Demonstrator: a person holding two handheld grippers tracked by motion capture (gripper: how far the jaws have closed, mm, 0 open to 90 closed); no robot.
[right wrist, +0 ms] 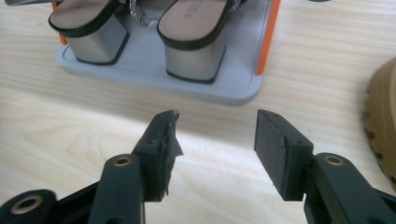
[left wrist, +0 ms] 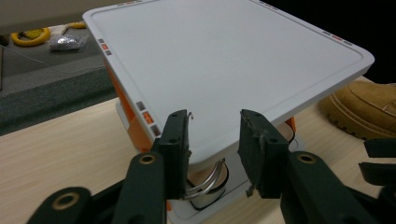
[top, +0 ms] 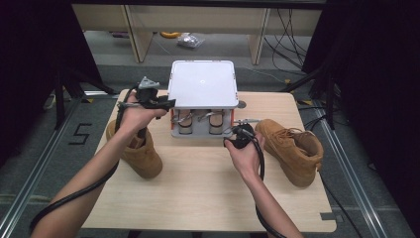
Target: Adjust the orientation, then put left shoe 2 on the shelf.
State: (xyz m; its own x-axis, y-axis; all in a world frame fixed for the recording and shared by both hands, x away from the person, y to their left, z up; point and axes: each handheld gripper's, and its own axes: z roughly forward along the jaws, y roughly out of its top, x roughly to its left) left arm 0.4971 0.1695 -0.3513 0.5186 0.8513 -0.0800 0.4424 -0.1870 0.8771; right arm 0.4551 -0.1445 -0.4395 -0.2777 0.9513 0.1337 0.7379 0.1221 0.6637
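A white two-level shoe stand [top: 203, 84] with orange side posts stands at the far middle of the wooden table [top: 208, 193]. On its lower shelf [right wrist: 154, 77] sits a pair of block-heeled sandals, one [right wrist: 88, 32] beside the other [right wrist: 194, 42]. My left gripper [top: 167, 104] hovers at the stand's front left corner; its jaws stand open with nothing between them, level with the edge of the top plate [left wrist: 224, 56]. My right gripper [right wrist: 217, 135] is low over the table in front of the lower shelf, jaws open and empty.
A tan boot [top: 143, 156] lies at the table's left under my left forearm. A second tan boot [top: 292, 148] lies to the right of my right hand. Cables and a shelf unit are on the floor beyond the table.
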